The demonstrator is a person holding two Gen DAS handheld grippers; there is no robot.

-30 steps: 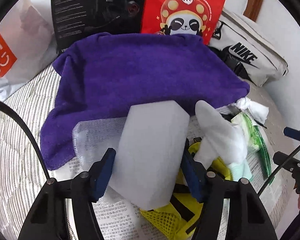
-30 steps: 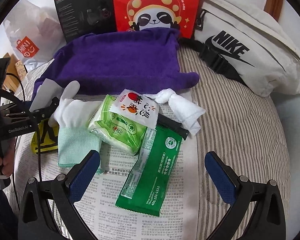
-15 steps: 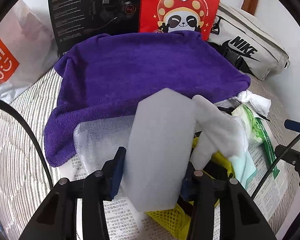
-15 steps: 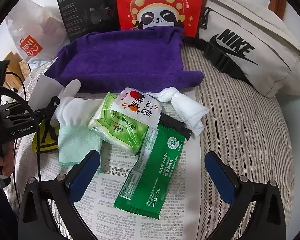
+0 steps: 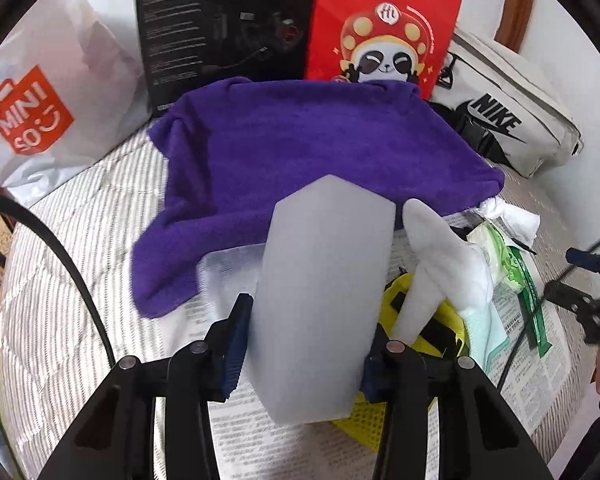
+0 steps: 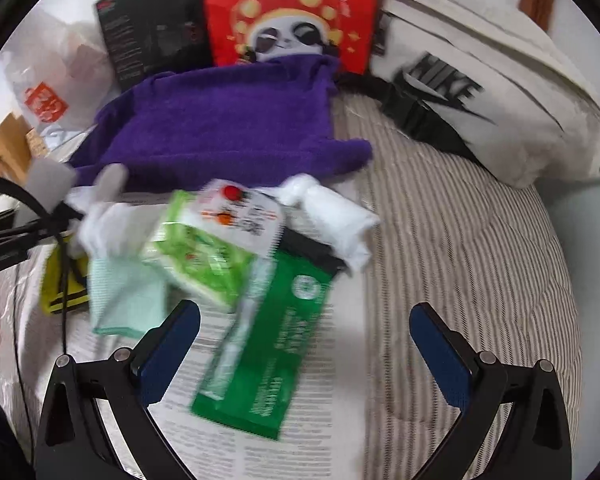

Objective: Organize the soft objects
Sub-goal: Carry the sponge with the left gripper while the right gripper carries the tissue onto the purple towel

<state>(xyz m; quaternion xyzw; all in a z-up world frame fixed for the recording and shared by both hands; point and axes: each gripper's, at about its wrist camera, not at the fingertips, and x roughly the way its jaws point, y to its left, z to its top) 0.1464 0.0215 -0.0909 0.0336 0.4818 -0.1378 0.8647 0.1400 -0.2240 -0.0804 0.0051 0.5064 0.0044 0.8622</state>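
My left gripper is shut on a white foam sponge block and holds it upright above the newspaper. It shows far left in the right wrist view. A purple towel lies spread behind it. A white sock leans on a yellow mesh item and a mint cloth. My right gripper is open and empty above a green packet. A knotted white cloth lies beside a green tissue pack.
A white Nike bag, a red panda bag, a black box and a Miniso bag line the back of the striped mattress. Newspaper covers the front.
My left gripper closed tighter on the sponge and lifted it, turning it upright. The right gripper shifted forward and left; its view is blurred by motion.
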